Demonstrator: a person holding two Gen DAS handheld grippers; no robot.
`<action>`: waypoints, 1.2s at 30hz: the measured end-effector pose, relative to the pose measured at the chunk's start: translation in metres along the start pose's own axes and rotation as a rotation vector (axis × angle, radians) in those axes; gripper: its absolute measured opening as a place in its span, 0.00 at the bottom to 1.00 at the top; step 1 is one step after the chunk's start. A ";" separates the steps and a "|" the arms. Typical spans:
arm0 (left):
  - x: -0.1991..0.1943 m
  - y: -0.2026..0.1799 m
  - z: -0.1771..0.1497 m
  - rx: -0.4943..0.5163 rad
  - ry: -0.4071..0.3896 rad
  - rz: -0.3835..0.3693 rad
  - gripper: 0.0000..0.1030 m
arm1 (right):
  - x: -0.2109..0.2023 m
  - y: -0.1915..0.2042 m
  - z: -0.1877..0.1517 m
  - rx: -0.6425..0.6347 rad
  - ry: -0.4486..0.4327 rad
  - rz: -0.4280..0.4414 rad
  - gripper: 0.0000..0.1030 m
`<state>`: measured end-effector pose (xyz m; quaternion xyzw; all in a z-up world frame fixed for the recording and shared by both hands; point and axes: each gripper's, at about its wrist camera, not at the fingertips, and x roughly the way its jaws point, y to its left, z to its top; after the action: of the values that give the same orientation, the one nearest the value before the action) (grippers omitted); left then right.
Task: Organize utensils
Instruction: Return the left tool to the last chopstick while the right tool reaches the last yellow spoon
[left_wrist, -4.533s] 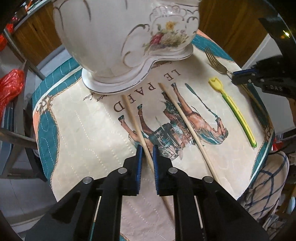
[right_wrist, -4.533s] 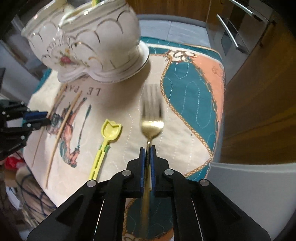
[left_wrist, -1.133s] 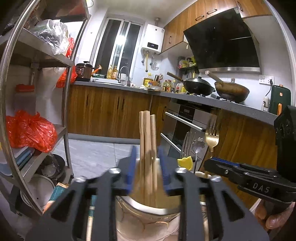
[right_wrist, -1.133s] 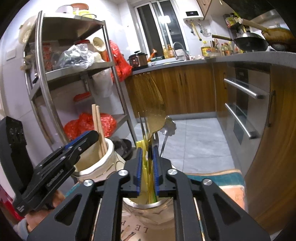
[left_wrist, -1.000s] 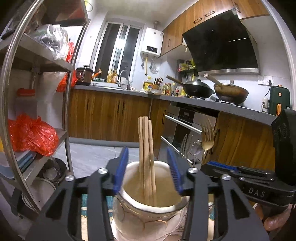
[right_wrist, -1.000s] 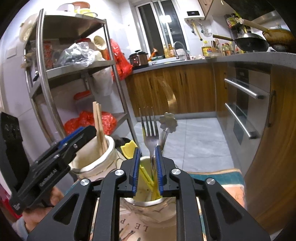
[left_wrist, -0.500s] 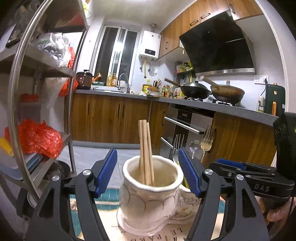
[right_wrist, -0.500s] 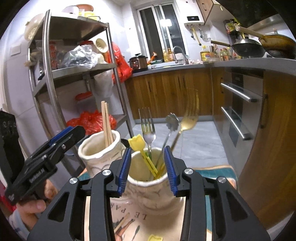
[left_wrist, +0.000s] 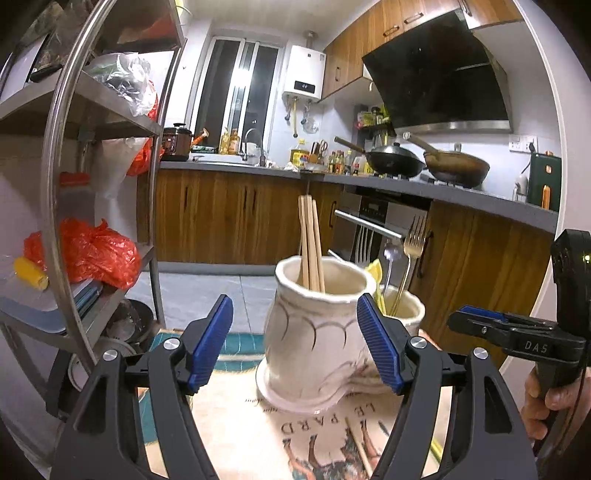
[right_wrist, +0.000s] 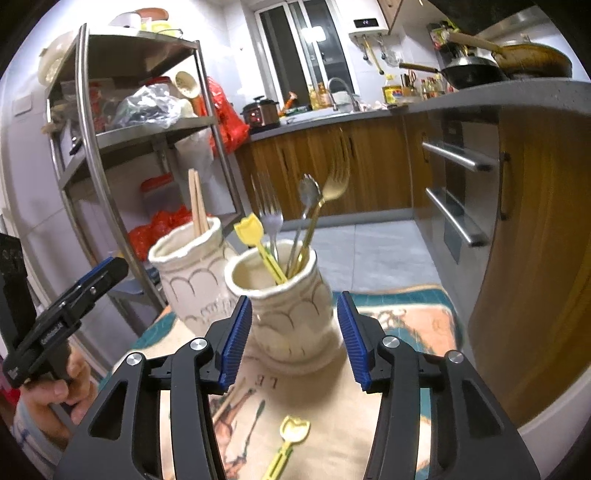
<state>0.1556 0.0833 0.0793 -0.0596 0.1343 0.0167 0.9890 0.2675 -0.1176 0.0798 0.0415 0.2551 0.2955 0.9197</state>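
A white ceramic double holder (left_wrist: 314, 343) stands on the printed mat (left_wrist: 236, 432). Its left cup holds wooden chopsticks (left_wrist: 309, 247). Its right cup (right_wrist: 284, 306) holds a gold fork (right_wrist: 334, 184), a silver fork (right_wrist: 267, 214), a spoon and a yellow plastic utensil (right_wrist: 258, 240). My left gripper (left_wrist: 295, 343) is open and empty, just short of the chopstick cup. My right gripper (right_wrist: 290, 336) is open and empty, just short of the fork cup. One chopstick (left_wrist: 358, 446) and a second yellow utensil (right_wrist: 288, 439) lie on the mat.
A steel shelf rack (left_wrist: 66, 206) with red bags stands left of the table. Wooden cabinets and an oven (right_wrist: 458, 192) are behind and to the right. The right gripper shows in the left wrist view (left_wrist: 517, 332); the left gripper shows in the right wrist view (right_wrist: 66, 310).
Both grippers opened wider and drew back from the holder. The chopsticks and the gold fork now stand free in the cups.
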 end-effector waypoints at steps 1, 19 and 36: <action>0.000 0.000 -0.001 0.003 0.006 0.002 0.67 | -0.001 -0.001 -0.002 0.002 0.007 -0.005 0.49; 0.024 -0.034 -0.056 0.115 0.361 -0.051 0.51 | 0.010 -0.013 -0.053 -0.001 0.267 0.016 0.49; 0.017 -0.073 -0.108 0.237 0.566 -0.121 0.36 | 0.014 0.026 -0.095 -0.177 0.437 0.060 0.49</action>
<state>0.1469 -0.0024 -0.0197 0.0461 0.4016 -0.0754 0.9116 0.2167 -0.0956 -0.0024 -0.0969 0.4200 0.3457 0.8334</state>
